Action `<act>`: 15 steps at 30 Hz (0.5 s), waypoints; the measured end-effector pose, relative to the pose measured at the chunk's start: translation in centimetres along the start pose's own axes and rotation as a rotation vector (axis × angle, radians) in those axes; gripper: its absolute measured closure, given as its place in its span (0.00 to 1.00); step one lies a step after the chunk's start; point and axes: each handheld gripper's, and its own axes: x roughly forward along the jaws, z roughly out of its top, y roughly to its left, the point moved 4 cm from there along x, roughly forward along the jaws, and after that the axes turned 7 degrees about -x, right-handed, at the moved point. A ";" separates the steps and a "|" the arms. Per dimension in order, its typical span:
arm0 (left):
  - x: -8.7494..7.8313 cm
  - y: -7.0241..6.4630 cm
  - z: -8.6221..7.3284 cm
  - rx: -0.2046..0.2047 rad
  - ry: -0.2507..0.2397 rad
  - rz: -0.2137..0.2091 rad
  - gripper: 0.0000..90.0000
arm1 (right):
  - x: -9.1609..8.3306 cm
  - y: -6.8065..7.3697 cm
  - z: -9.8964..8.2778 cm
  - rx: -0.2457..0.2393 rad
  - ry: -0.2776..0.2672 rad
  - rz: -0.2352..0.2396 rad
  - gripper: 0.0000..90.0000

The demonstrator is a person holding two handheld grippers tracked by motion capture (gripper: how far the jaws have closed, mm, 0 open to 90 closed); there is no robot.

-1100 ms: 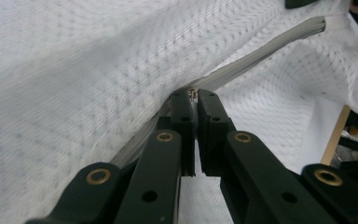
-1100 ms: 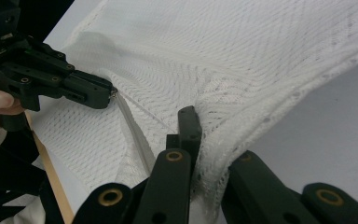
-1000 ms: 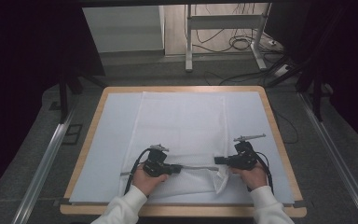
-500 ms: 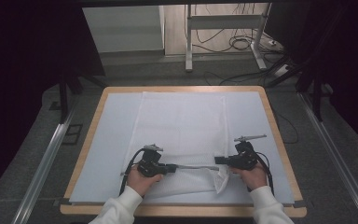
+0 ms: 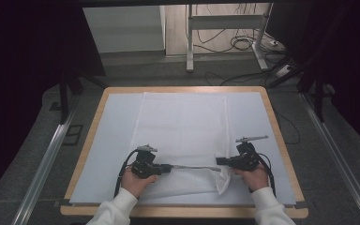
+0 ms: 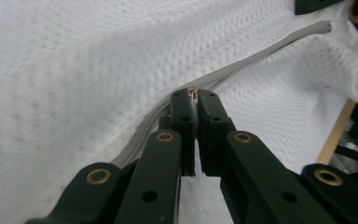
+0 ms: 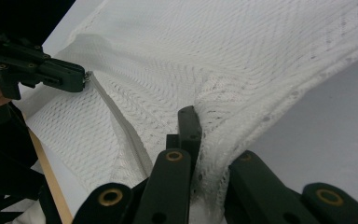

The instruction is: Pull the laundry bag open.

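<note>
White mesh laundry bag (image 5: 183, 136) with a grey zipper (image 5: 192, 167) along its near edge, lying flat on the pale sheet (image 5: 117, 122) covering the wooden-rimmed table (image 5: 281, 140), near the front edge. Fabric thin, open-knit, soft, bunched and lifted a little at the near right corner. Zipper line stretched straight between the two tools.

Small metal zipper pull (image 6: 193, 94) clenched between the tips of the left gripper (image 5: 166, 168). Right gripper (image 5: 219, 161) clamped tight on a fold of mesh at the zipper's end, holding the bag in place.

Risks, as a judgement: pull tab very small, so possibly slipping out of the jaws under a strong tug; loose mesh possibly caught in the slider and jamming it; with a weak hold on the right, whole bag dragged sideways instead of the zipper running; too hard a pull possibly tearing the fine net.
</note>
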 end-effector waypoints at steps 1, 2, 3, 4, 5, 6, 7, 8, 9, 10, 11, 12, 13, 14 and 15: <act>-0.1 0.1 0.0 0.002 -0.001 0.004 0.97 | 0.0 0.0 0.0 0.001 -0.001 0.002 0.98; -0.1 0.1 0.0 0.000 -0.004 0.000 0.97 | 0.0 0.0 0.0 0.000 -0.001 0.001 0.98; -0.2 0.1 -0.1 -0.003 -0.004 0.000 0.97 | 0.0 0.0 0.0 0.000 -0.001 0.003 0.98; -0.3 0.2 -0.1 -0.005 -0.005 -0.006 0.97 | 0.0 0.0 0.0 0.000 0.000 0.003 0.98; -0.4 0.2 -0.2 -0.009 -0.004 -0.008 0.97 | 0.1 0.0 0.0 0.001 0.000 0.003 0.98; -0.5 0.3 -0.2 -0.012 -0.004 -0.015 0.97 | 0.1 0.0 0.0 0.001 0.001 0.002 0.98; -0.6 0.4 -0.2 -0.015 -0.008 -0.016 0.97 | 0.1 0.0 0.0 0.003 -0.001 0.007 0.98; -0.7 0.5 -0.2 -0.018 -0.008 -0.018 0.97 | 0.0 -0.1 0.0 0.002 0.001 0.005 0.98; -0.8 0.5 -0.2 -0.018 -0.011 -0.017 0.97 | 0.0 -0.1 0.0 0.002 -0.001 0.009 0.98; -0.8 0.5 -0.2 -0.018 -0.010 -0.016 0.97 | 0.0 -0.1 0.0 0.001 -0.002 0.006 0.98; -0.9 0.6 -0.2 -0.017 -0.011 -0.019 0.97 | 0.0 -0.1 0.0 0.001 -0.001 0.006 0.98; -0.9 0.6 -0.3 -0.016 -0.014 -0.019 0.97 | 0.0 -0.1 0.0 0.002 -0.002 0.008 0.98; -0.9 0.6 -0.3 -0.013 -0.013 -0.016 0.97 | 0.0 -0.1 0.0 0.002 -0.002 0.006 0.98; -1.0 0.7 -0.4 -0.016 -0.010 -0.014 0.97 | 0.0 -0.1 0.0 0.001 0.000 0.004 0.98; -1.1 0.8 -0.4 -0.019 -0.011 -0.017 0.97 | 0.0 -0.1 -0.1 0.001 0.001 0.003 0.98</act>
